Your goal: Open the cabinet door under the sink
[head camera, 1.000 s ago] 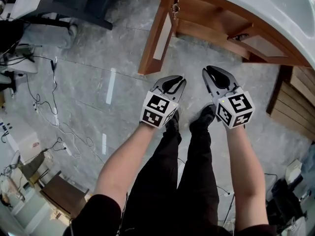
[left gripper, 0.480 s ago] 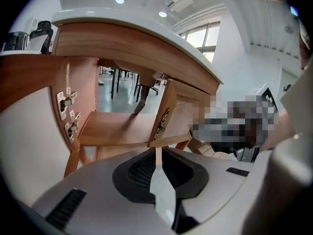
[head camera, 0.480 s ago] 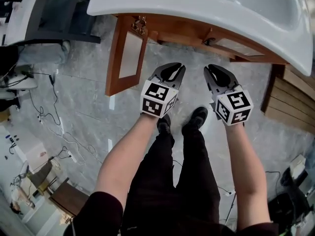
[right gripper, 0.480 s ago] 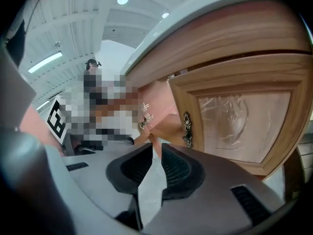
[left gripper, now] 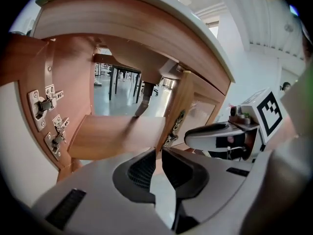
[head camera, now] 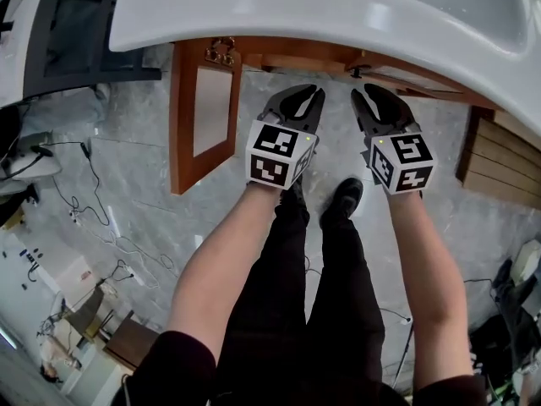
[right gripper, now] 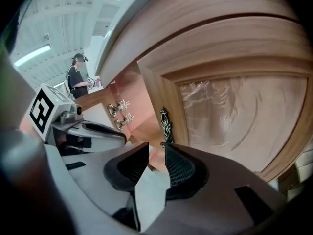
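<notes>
We hold both grippers low under the sink (head camera: 338, 15). The left cabinet door (head camera: 181, 121) stands wide open; the right door (right gripper: 230, 116) is shut. The left gripper (head camera: 302, 93) is barely parted and empty. The right gripper (head camera: 372, 93) has just been opening, with nothing between its jaws, which point at the ornate handle (right gripper: 166, 124).

Open bay (left gripper: 115, 131) beside closed right door (right gripper: 230, 116)

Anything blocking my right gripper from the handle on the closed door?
Nothing visible does. The right gripper, whose jaws have just been opening and hold nothing, faces the ornate handle on the closed door with only open air between.
</notes>
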### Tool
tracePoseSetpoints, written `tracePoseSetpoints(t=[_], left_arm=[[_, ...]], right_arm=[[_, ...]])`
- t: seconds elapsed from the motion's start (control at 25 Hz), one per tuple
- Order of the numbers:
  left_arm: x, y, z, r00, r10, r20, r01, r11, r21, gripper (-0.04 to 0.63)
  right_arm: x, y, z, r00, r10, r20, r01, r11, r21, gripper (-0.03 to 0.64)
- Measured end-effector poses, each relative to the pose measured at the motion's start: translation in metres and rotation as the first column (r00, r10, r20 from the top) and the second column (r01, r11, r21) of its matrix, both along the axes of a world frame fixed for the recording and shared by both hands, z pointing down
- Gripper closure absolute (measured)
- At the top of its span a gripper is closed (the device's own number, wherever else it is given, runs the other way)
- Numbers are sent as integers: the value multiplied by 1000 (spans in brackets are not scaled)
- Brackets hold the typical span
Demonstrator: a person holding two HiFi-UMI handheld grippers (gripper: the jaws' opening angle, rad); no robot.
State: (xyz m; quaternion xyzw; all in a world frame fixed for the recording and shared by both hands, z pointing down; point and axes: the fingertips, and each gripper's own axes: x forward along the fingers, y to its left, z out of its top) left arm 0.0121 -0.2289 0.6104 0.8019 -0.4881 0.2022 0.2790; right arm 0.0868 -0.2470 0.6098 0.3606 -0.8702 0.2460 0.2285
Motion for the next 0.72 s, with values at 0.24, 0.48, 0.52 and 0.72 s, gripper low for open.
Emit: tracePoseSetpoints(t=[0.24,0.48,0.52,0.72], left_arm=[[-21,-16,0,1000,23,-6,-23,1000,10,543],[-23,-28,4,998,57,-30,-56,998,34,543],[-24,-29,4,998,62,-29,-61,997,39,543],[-25,-30,-4,994,108,-13,-107,992,72,541]], right_arm=[[-7,-25,19,987,160,-18,-160,987,-4,486],[-12,-35,35,963,264,-57,-265,964,-10,488],[-12,-36,36,960,274,-61,-275,961,-4,491],[-11,-33,34,951,305,-52,-305,952,5,507]])
